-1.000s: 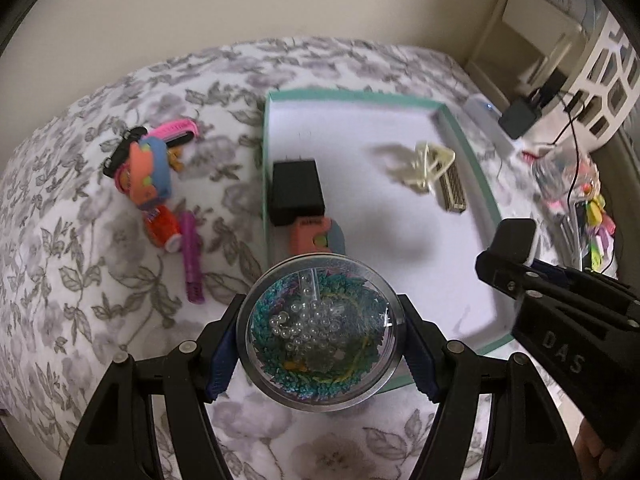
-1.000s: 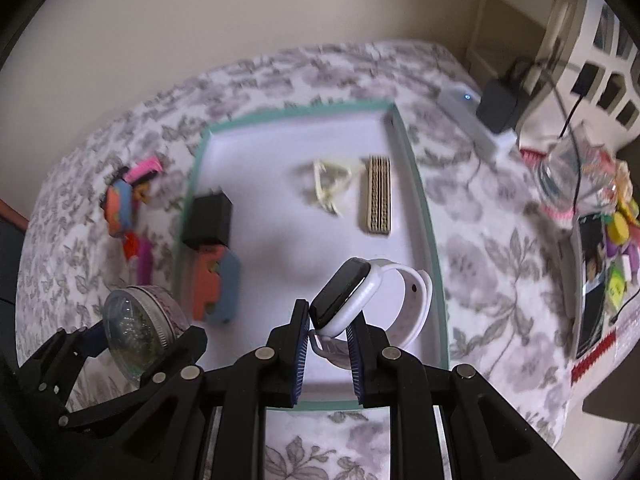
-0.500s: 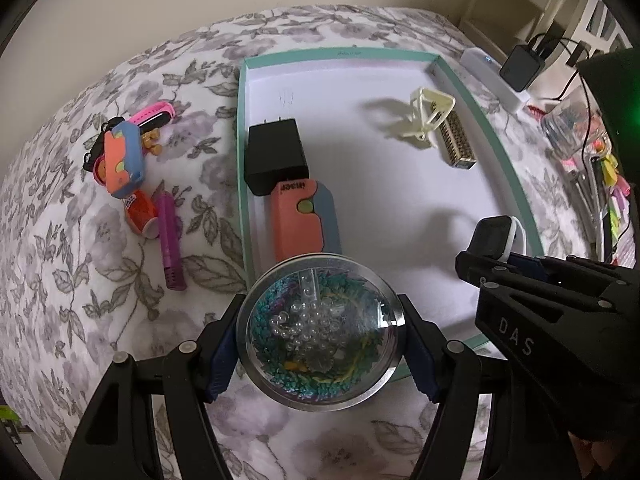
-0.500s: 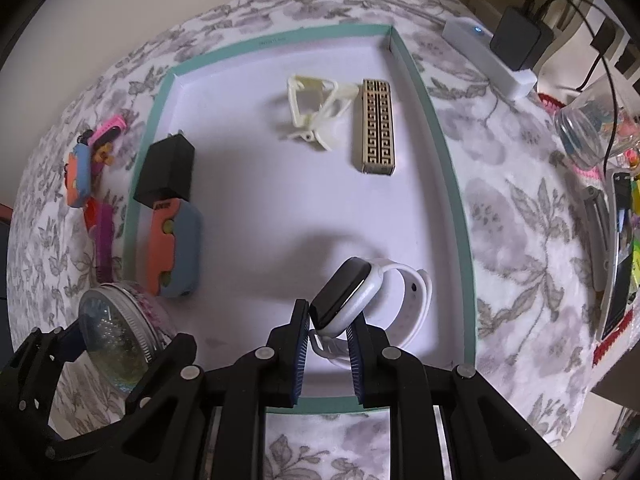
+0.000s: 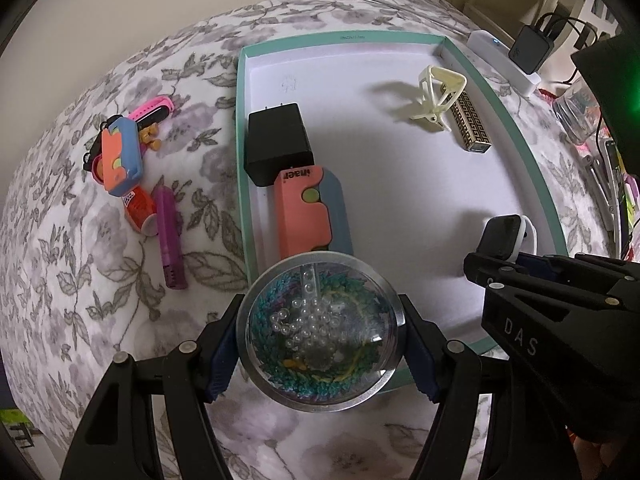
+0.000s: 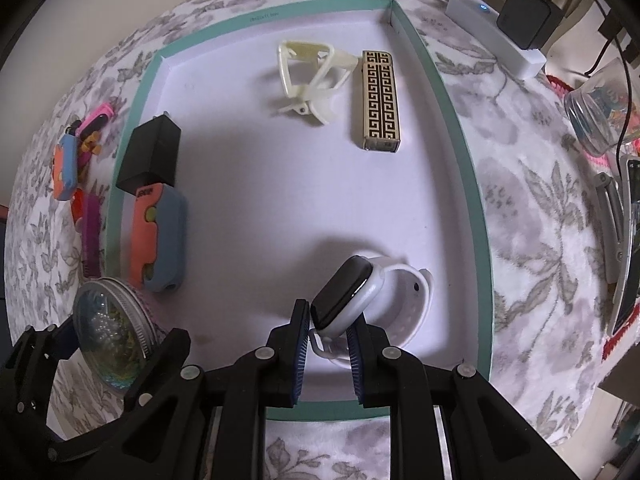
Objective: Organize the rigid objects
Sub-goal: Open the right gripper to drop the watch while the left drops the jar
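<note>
You've got both tools loaded over the tray (image 6: 472, 184). Your right tool (image 6: 328, 332) is pinched narrow on the watch (image 6: 344, 296), hanging over the tray's near right corner, strap looking close to the floor. Your left tool (image 5: 318, 334) is spread fairly wide around the bead jar (image 5: 318, 332), which hangs over the tray's near left rim, just past the orange case (image 5: 308, 212).

How I'd do this step: ease the watch down until the strap sits flat, then open, so it doesn't flop onto its face. For the jar, nudge it further in first. Right now it looks half over the rim, so a drop could tip it onto the bedspread (image 5: 80, 280).

Count in the tray: one black charger (image 6: 150, 156), one orange case, one cream clip (image 6: 308, 76), one patterned bar (image 6: 378, 100). That's four, plus the two you're holding.

Still out on the left: a second orange case (image 5: 120, 160), a pink band (image 5: 152, 108), a purple stick (image 5: 170, 236), an orange tube (image 5: 138, 210), and some small orange bits I can't count.
</note>
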Tool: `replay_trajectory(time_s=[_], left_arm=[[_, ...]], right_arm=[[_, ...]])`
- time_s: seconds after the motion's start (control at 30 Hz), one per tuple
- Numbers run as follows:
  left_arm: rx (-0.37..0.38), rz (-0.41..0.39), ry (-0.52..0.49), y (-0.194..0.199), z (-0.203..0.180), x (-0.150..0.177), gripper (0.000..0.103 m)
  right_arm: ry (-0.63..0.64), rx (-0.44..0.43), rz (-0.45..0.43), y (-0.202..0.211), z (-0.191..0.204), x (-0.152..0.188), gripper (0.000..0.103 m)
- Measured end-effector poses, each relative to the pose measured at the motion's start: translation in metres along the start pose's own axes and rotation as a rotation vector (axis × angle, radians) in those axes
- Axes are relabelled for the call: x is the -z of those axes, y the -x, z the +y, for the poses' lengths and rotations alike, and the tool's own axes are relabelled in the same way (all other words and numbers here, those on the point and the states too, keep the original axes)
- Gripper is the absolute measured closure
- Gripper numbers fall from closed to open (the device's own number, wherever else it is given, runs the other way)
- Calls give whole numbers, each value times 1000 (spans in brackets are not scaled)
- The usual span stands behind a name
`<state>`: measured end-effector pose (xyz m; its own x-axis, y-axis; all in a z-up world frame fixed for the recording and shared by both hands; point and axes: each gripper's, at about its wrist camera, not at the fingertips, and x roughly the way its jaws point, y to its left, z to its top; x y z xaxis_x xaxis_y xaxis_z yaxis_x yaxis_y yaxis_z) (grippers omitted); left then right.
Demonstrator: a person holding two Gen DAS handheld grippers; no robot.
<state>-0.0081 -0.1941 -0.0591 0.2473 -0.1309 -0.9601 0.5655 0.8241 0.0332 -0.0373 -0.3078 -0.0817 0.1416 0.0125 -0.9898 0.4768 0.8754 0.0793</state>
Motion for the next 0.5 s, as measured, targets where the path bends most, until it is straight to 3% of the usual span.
replay_trajectory(time_s=[0.3, 0.5], left_arm=[[15, 8, 5, 0, 2, -2, 30], [33, -3, 15, 5, 4, -5, 30]], right_arm=[[-7, 28, 4, 8, -1, -4, 80], [1, 37, -38, 27, -4, -11, 64]])
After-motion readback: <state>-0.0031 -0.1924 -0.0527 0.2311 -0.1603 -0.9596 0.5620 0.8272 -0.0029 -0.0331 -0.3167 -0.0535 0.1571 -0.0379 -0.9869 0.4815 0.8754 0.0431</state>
